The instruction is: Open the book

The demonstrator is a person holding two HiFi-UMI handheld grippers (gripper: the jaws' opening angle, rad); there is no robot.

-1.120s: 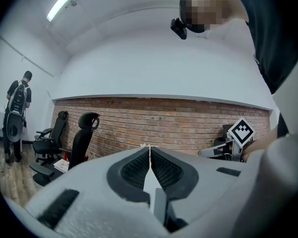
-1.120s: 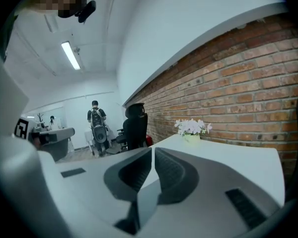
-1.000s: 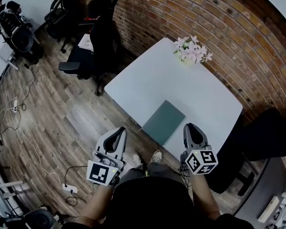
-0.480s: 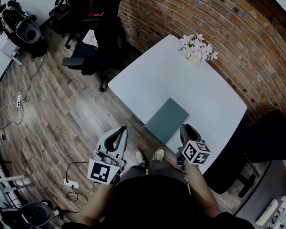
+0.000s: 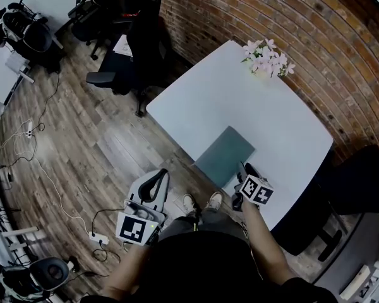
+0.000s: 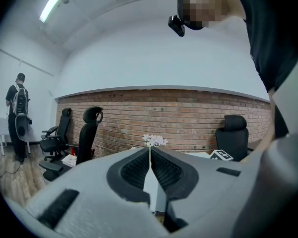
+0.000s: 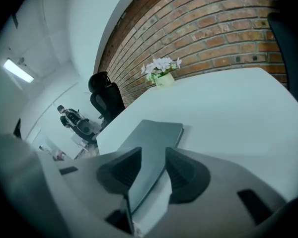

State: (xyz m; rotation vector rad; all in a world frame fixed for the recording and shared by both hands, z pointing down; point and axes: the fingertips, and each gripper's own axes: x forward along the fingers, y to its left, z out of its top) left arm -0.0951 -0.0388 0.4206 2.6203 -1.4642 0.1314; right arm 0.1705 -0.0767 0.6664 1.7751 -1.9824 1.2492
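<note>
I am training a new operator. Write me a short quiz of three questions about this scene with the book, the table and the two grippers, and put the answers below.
1. Choose one: in the right gripper view, what shows through the gap between the fingers? A. the book B. a cup C. a pen
2. True or false: the left gripper has its fingers together.
3. Short answer: what stands at the far corner of the table, by the brick wall?
Key: 1 A; 2 true; 3 flowers.
</note>
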